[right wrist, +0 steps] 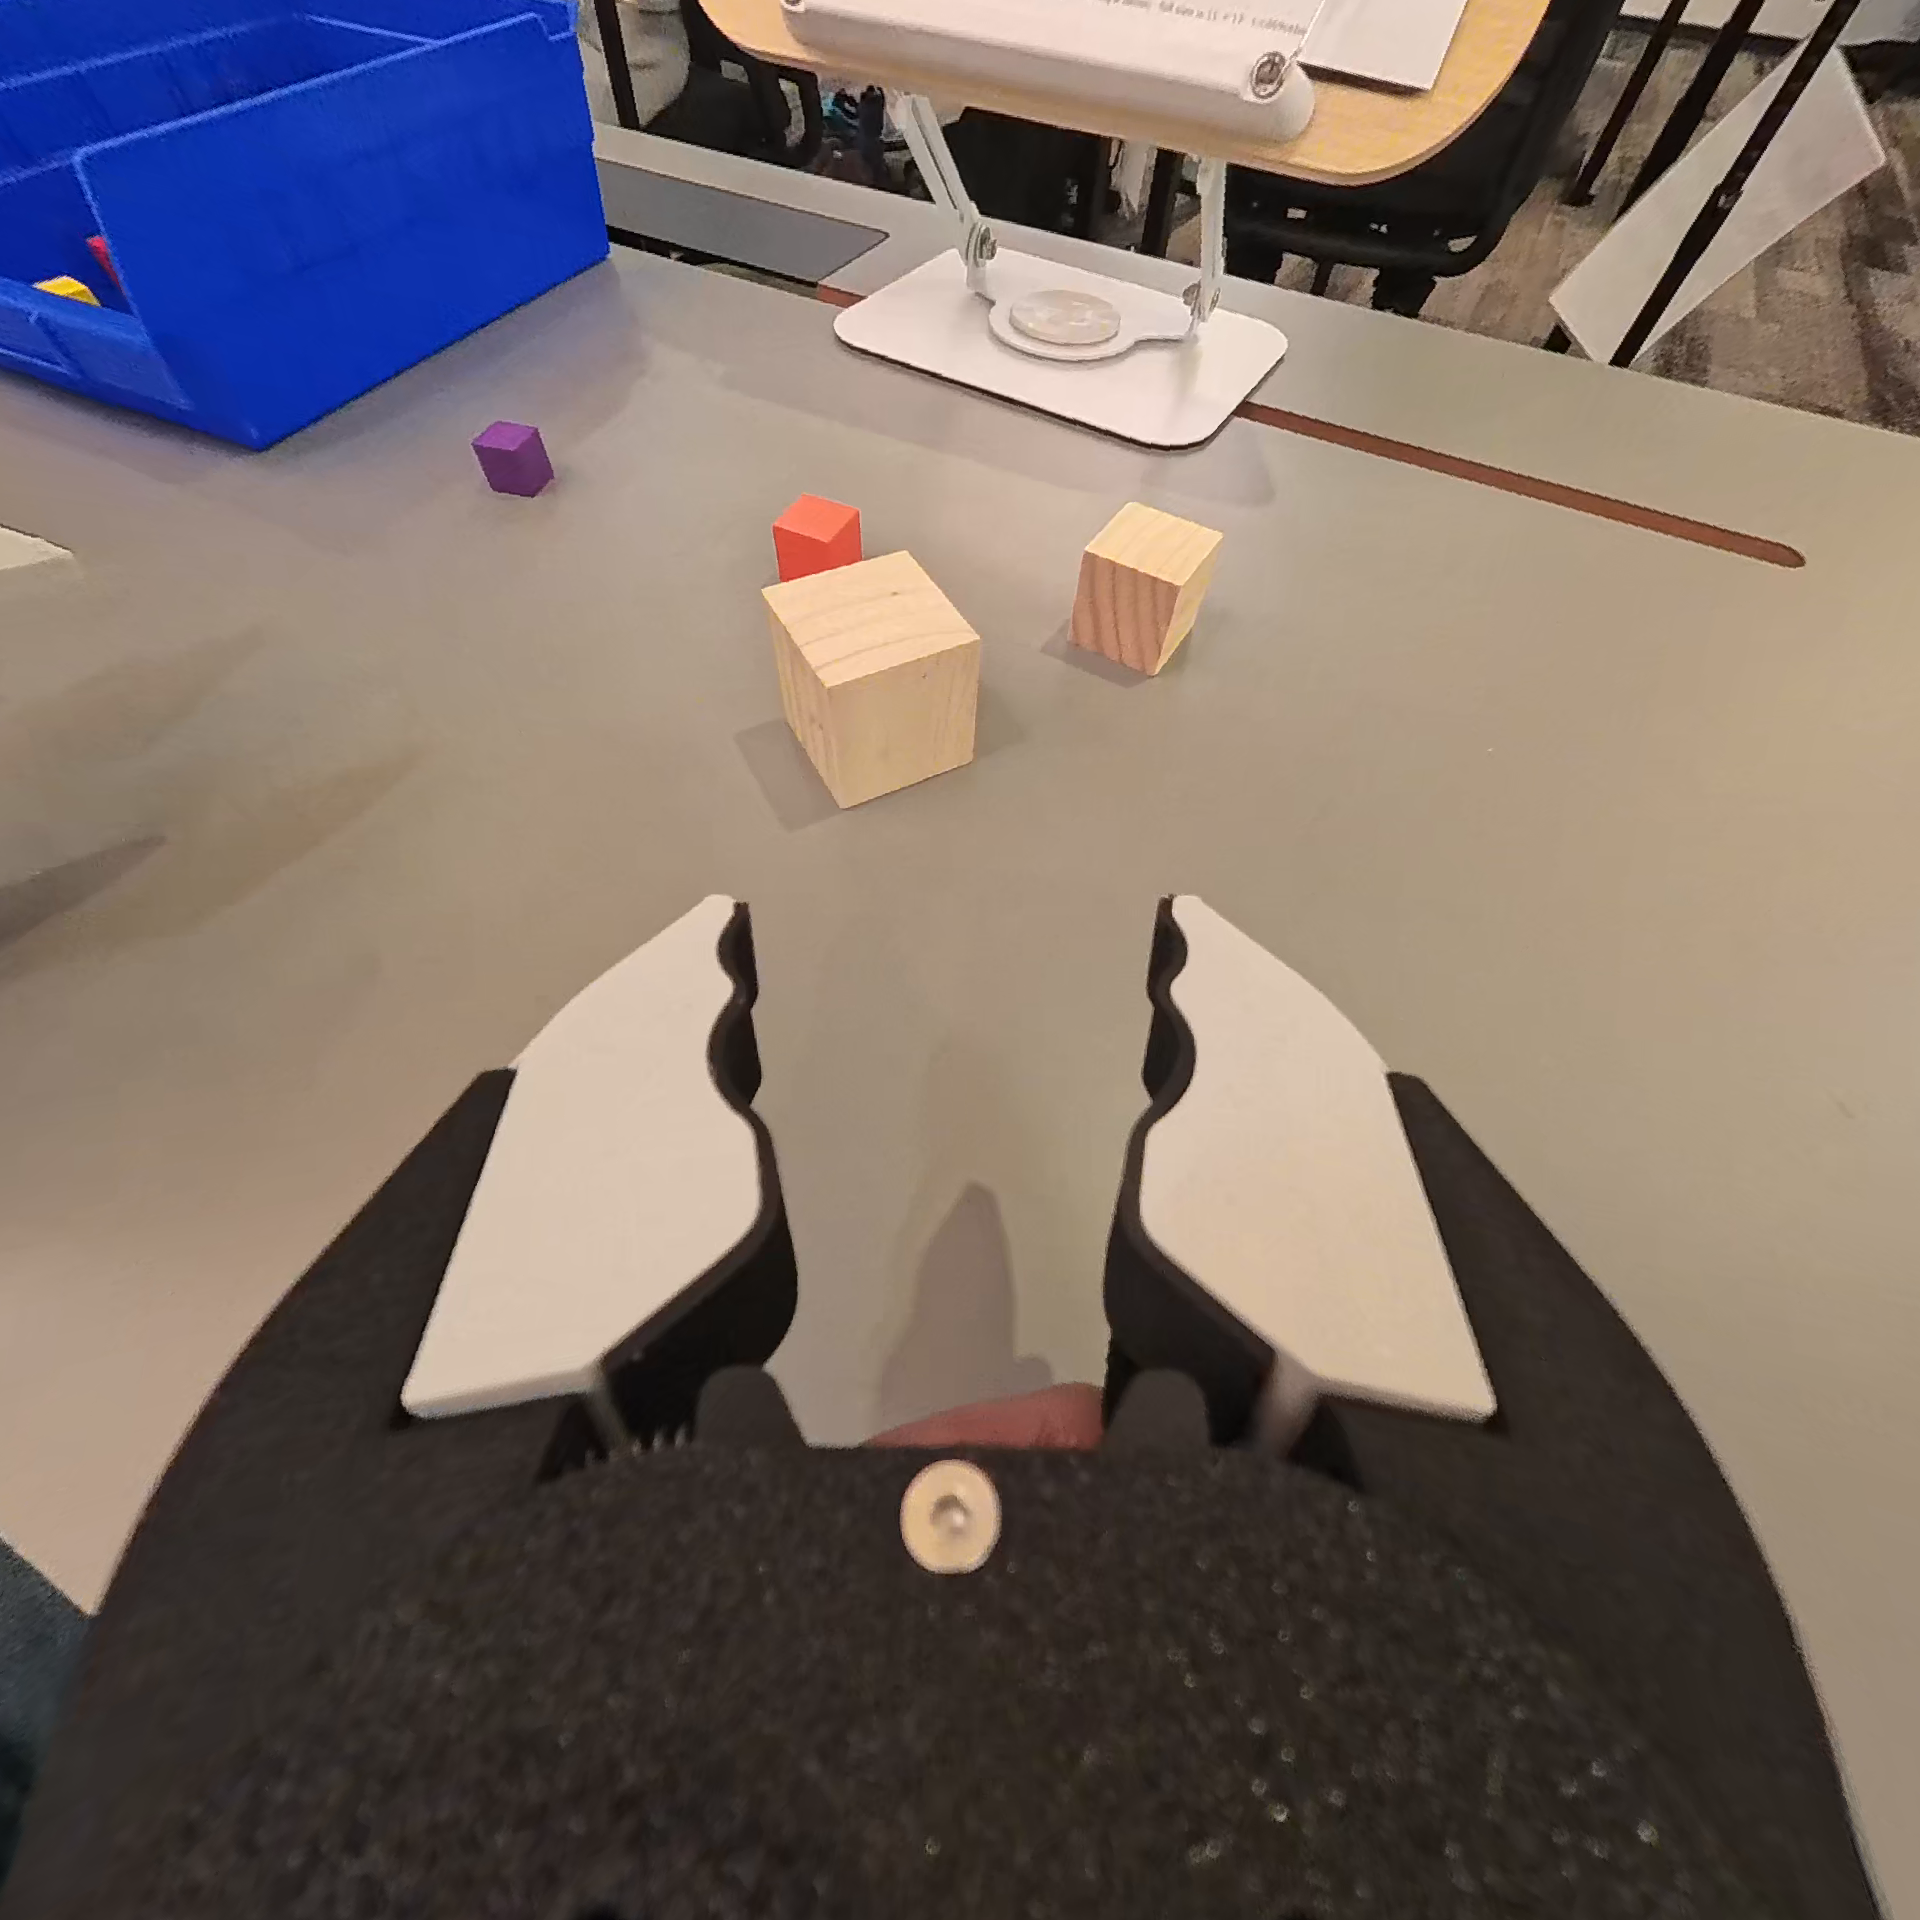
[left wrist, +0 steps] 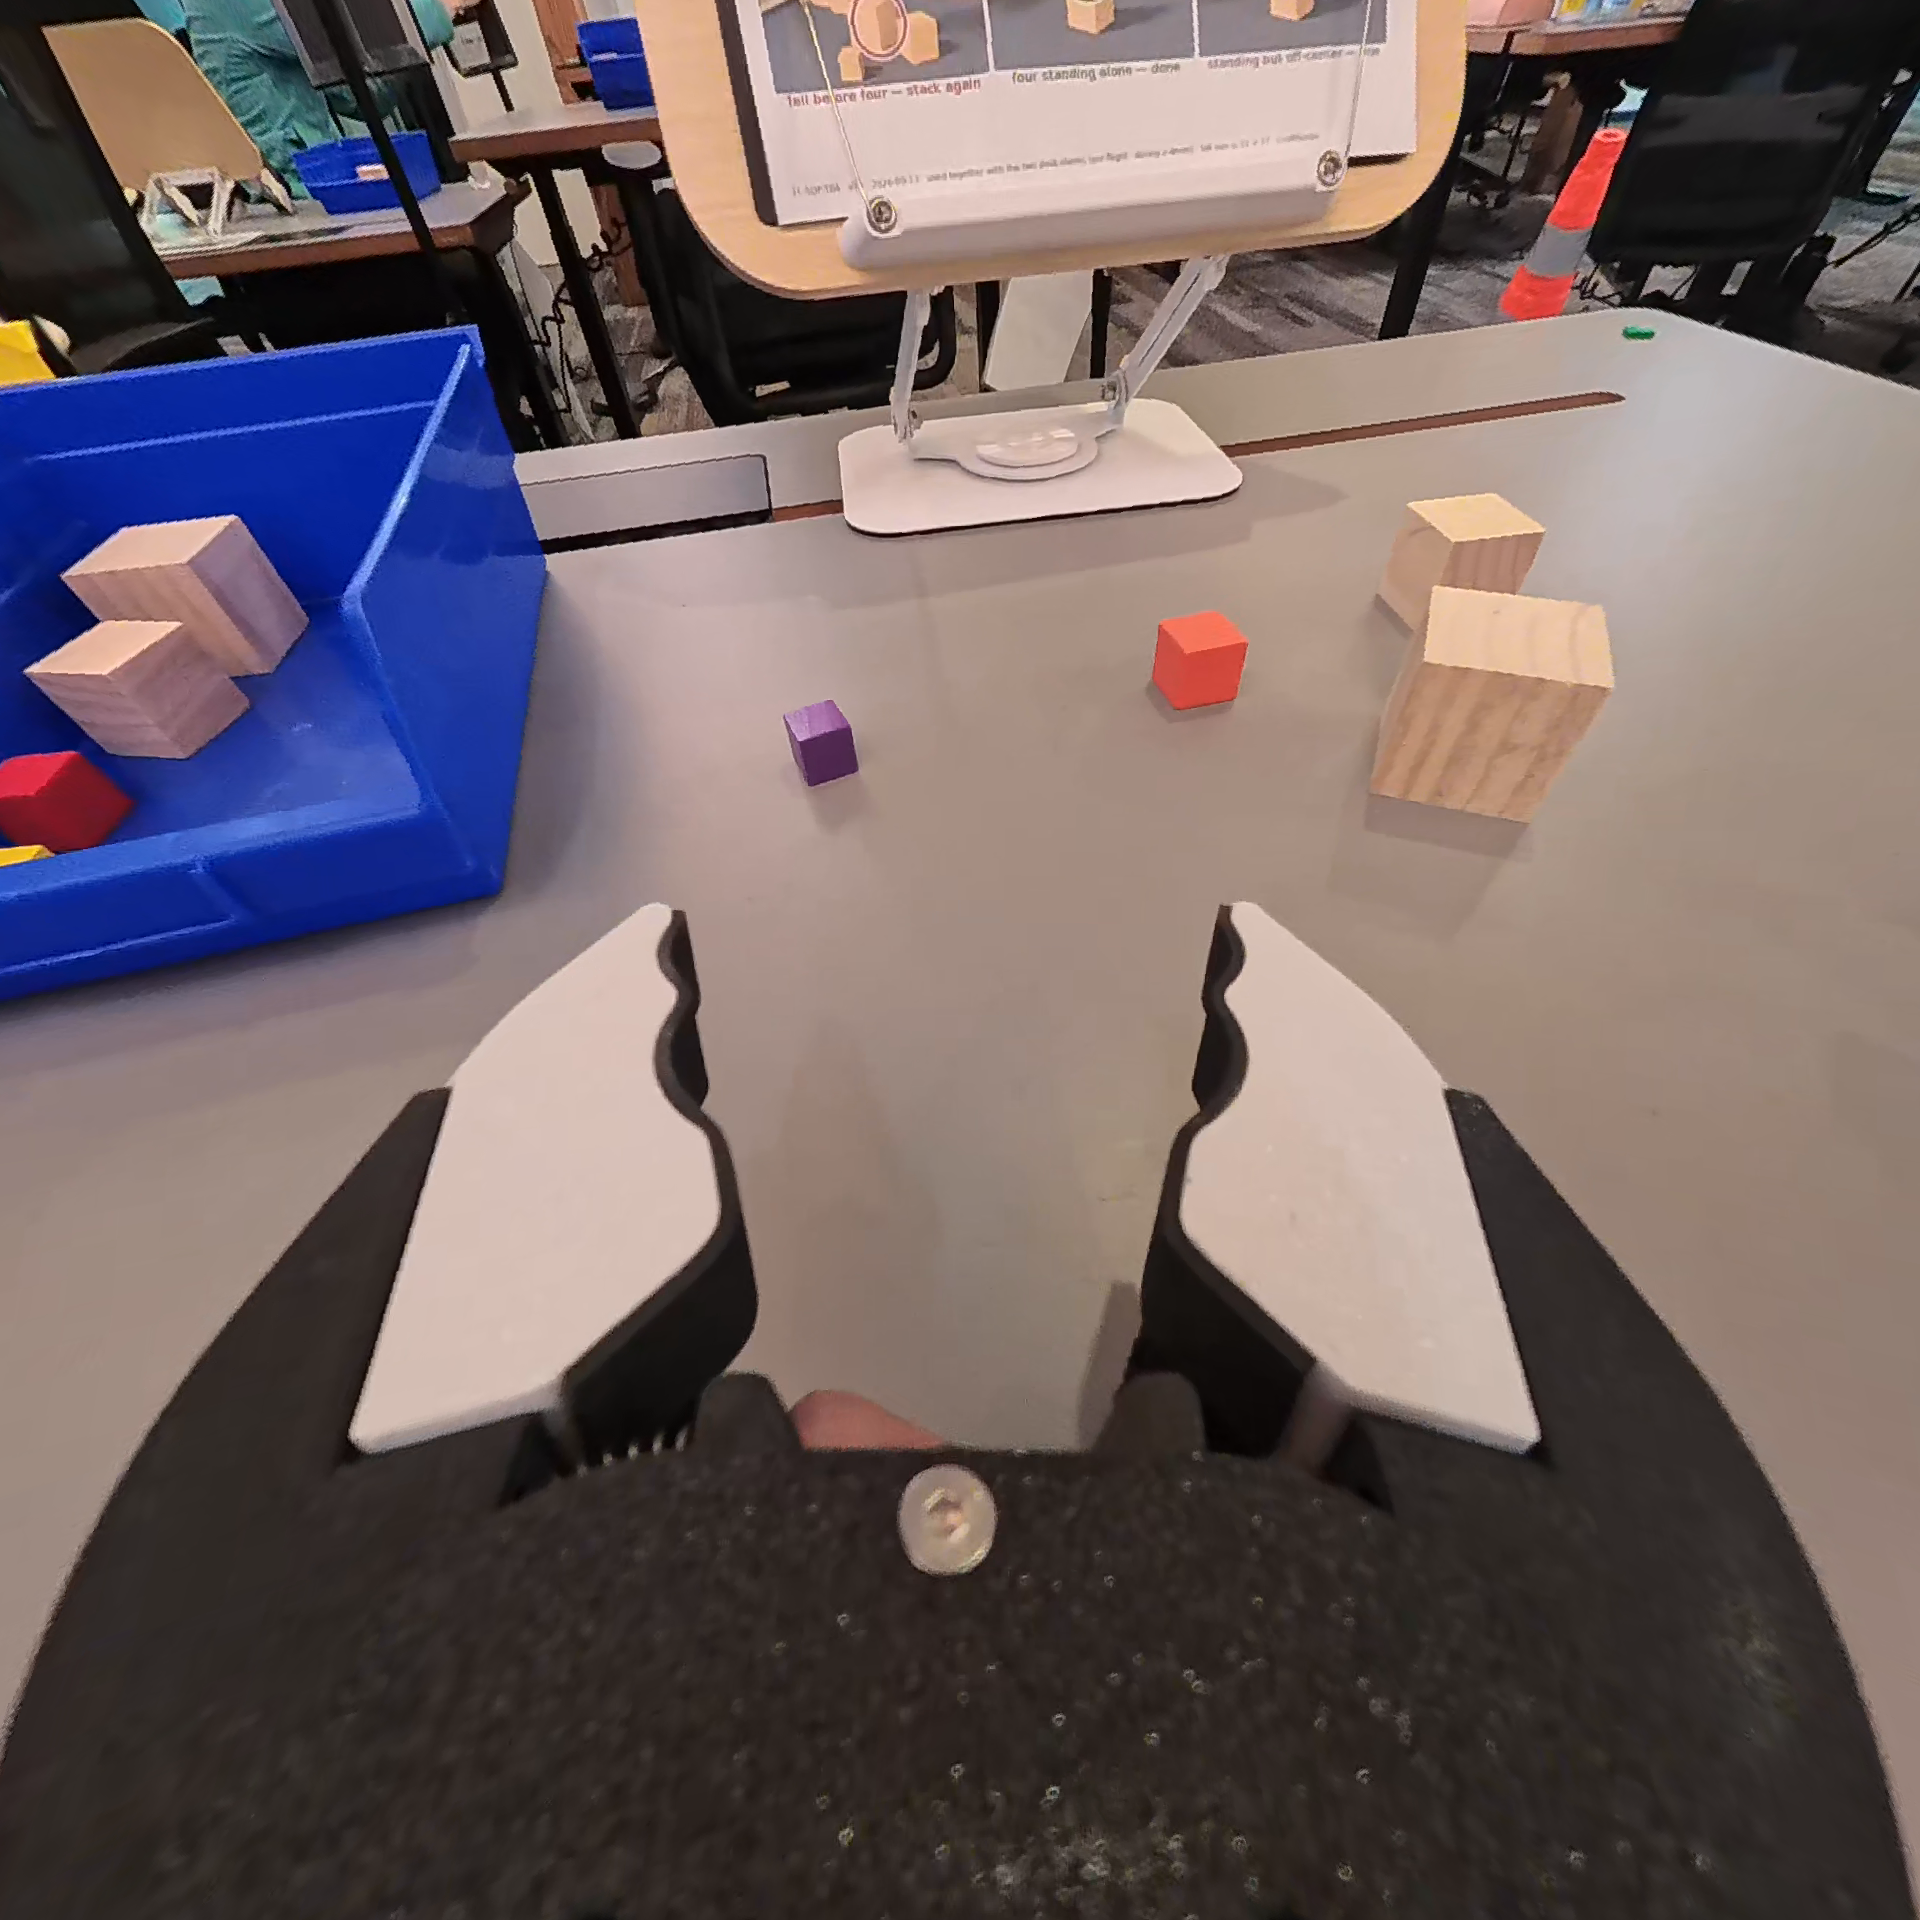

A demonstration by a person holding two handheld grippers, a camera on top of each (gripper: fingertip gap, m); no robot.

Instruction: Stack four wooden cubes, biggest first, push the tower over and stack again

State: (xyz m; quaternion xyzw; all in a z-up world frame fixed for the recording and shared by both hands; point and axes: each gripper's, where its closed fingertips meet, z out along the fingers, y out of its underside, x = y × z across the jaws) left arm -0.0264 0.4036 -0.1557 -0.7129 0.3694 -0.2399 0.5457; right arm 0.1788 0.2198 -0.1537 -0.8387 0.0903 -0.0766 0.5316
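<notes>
Four cubes lie apart on the grey table (left wrist: 987, 1039). The biggest plain wooden cube (left wrist: 1491, 707) (right wrist: 878, 681) stands at the right. A smaller plain wooden cube (left wrist: 1460, 556) (right wrist: 1143, 587) sits tilted just behind it. An orange-red cube (left wrist: 1200, 660) (right wrist: 816, 535) and a small purple cube (left wrist: 821, 741) (right wrist: 512, 457) lie to the left of them. My left gripper (left wrist: 951, 920) is open and empty, nearer than the cubes. My right gripper (right wrist: 951, 909) is open and empty, a short way in front of the biggest cube.
A blue bin (left wrist: 436, 644) (right wrist: 343, 239) stands at the left with two plain wooden cubes (left wrist: 187, 592), a red cube (left wrist: 57, 800) and yellow pieces inside. A white stand base (left wrist: 1039, 468) (right wrist: 1060, 353) holding a board with a sheet sits at the table's far edge.
</notes>
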